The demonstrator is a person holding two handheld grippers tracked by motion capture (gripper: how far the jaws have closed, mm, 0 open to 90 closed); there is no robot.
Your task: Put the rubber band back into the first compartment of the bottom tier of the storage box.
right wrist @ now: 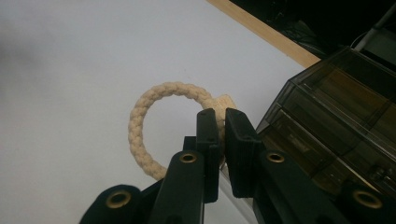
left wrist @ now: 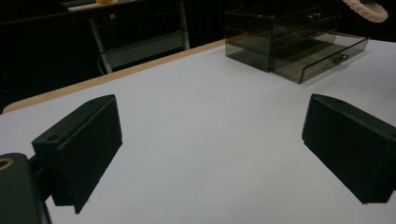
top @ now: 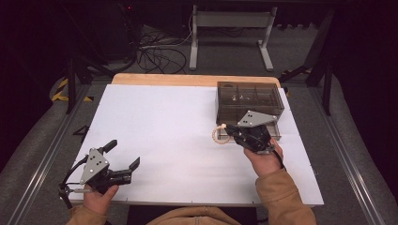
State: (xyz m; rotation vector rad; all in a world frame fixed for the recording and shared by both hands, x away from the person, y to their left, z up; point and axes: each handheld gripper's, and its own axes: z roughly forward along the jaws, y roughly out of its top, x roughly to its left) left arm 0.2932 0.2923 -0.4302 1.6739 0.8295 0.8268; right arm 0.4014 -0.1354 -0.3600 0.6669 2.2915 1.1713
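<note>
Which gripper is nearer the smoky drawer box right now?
Right. The right gripper, shut on the rope ring, sits just in front of the drawer box. The left gripper is open at the table's near left corner.

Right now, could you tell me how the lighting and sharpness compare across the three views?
High view: the white table is evenly lit, the surroundings dark, and detail is soft. Left gripper view: dim, the near black fingers slightly soft, the smoky drawer box clearer. Right gripper view: the rope ring is fairly sharp, with a blurred grey shade in the upper left corner.
</note>
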